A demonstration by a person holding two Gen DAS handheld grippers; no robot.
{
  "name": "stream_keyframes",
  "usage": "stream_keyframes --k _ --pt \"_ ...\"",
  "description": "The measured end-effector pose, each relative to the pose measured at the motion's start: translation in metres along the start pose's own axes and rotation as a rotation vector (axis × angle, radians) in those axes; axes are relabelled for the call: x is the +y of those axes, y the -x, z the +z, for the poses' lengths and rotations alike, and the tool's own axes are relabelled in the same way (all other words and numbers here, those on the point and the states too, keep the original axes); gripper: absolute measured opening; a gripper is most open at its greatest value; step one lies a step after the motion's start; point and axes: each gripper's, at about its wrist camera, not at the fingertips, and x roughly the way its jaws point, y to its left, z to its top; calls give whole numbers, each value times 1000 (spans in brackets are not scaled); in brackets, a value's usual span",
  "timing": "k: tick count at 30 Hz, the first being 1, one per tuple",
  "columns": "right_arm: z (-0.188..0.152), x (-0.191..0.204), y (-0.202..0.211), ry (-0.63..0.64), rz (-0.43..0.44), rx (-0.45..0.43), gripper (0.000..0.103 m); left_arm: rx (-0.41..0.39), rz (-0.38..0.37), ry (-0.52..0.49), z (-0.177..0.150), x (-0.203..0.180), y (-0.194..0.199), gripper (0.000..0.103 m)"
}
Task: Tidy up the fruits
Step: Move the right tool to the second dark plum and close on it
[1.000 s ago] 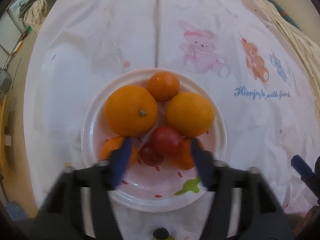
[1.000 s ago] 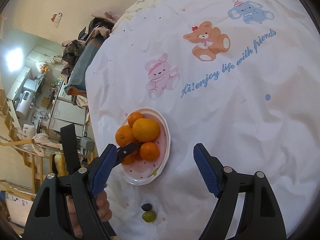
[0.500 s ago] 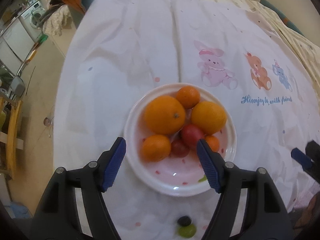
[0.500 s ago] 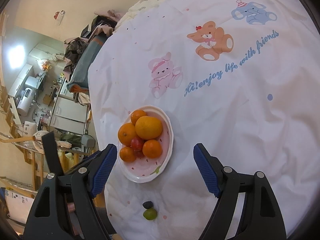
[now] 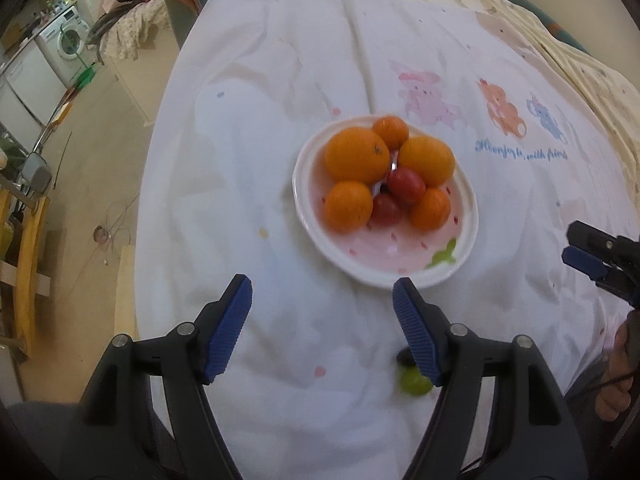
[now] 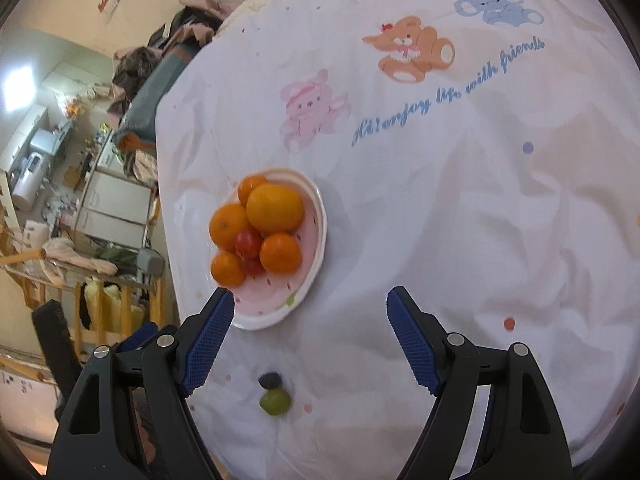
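Note:
A white plate (image 5: 400, 278) (image 6: 280, 316) with pink specks sits on the cartoon-print cloth. It holds several oranges (image 5: 356, 156) (image 6: 274, 208) and two small red tomatoes (image 5: 406, 186) (image 6: 248, 242). My left gripper (image 5: 320, 284) hovers open and empty just short of the plate's near rim. A green grape (image 5: 416, 382) (image 6: 275, 402) and a dark grape (image 6: 269, 380) lie on the cloth in front of the plate; in the left wrist view the right finger partly hides the dark one. My right gripper (image 6: 310, 294) is open and empty above the cloth, to the right of the plate.
The white cloth (image 6: 460, 220) with bear, rabbit and elephant prints spreads far to the right and behind the plate. Its left edge drops to the floor, with a wooden chair (image 5: 24, 248) and appliances beyond. A hand (image 5: 616, 380) shows at the lower right.
The left gripper has drawn back and up from the plate, where its fingers flanked the red tomatoes, and now stands empty in front of it. The right gripper shifted only slightly.

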Motion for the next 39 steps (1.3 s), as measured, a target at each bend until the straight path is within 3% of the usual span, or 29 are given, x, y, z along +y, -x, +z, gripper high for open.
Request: stream_keyframes --k 15,23,32,37,39 --pt "-74 28 -36 119 -57 148 81 19 -68 125 -10 27 -2 70" --pt "-88 53 -68 199 -76 251 80 54 -111 182 -10 34 -1 70" --pt "-87 75 -115 275 -117 366 48 25 -76 181 -12 43 7 70" --pt "-86 80 -117 308 -147 363 28 36 -84 196 -14 49 5 70" --pt "-85 80 -113 316 -146 357 25 35 -84 192 -14 49 5 70"
